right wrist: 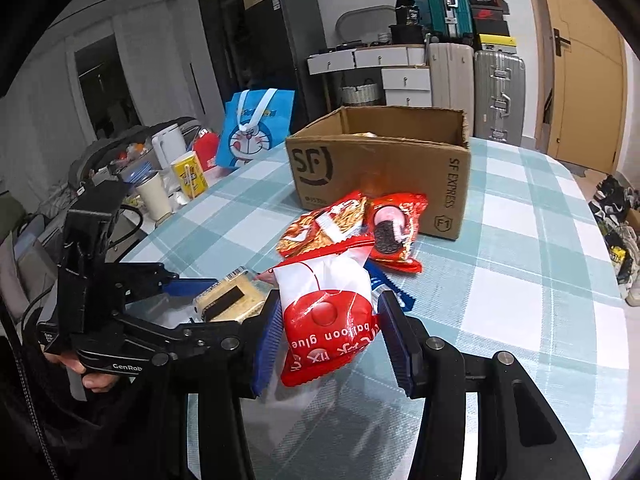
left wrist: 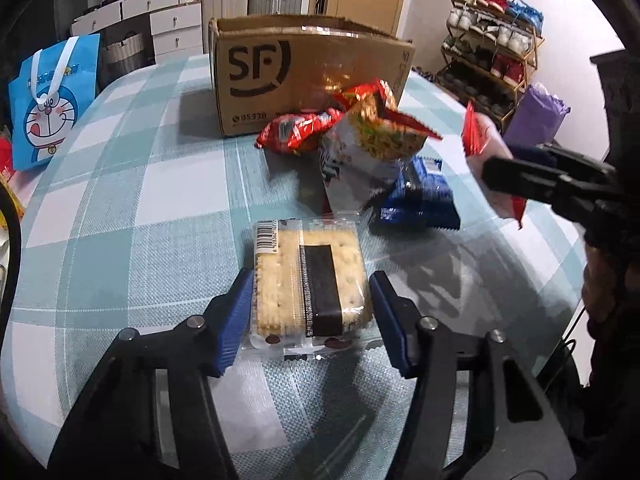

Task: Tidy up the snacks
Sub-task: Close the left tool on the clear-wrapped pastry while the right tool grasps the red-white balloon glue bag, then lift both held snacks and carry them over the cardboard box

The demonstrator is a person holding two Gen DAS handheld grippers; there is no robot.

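A clear-wrapped cracker pack lies on the checked table between the blue pads of my left gripper, which press on its two sides. My right gripper is shut on a red and white packet, held above the table; the left wrist view shows this packet at the right. Behind, a red cookie packet, a noodle packet and a blue packet lie in a heap in front of the open cardboard box.
A blue cartoon bag stands at the table's left edge. Beyond it stand a kettle, cups and a yellow carton. A purple bag and a shoe rack are off to the right.
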